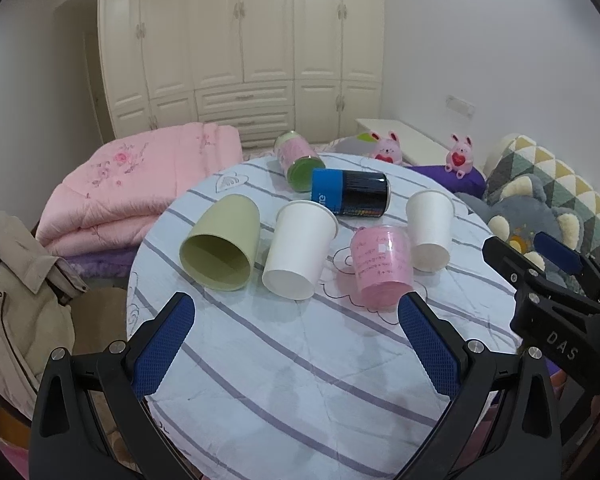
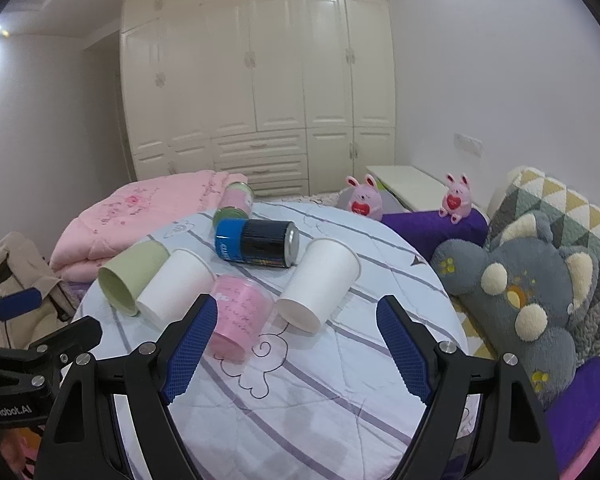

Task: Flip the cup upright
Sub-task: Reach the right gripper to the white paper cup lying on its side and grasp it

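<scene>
Lying all over a round table (image 1: 300,360) with a striped cloth is a bunch of tipped-over cups, none upright. Toward the left edge there's a pale green cup (image 1: 220,246) on its side, mouth facing the near edge, with a white paper cup (image 1: 300,250) just beside it. Then comes a pink translucent cup (image 1: 382,266) with writing on it, and a second white paper cup (image 1: 430,230) nearer the right edge. Behind them, a blue-and-black can (image 1: 350,194) and a pink-and-green can (image 1: 298,160) lie by the far edge.

Both tools hover over the near edge holding nothing. The left gripper (image 1: 296,344) has its fingers spread wide. Same for the right gripper (image 2: 298,354), jaws well apart, its left pad just in front of the pink cup.

A folded pink quilt (image 1: 140,192) sits past the left side, two pink bunny plushies (image 2: 366,200) off to the back right.
</scene>
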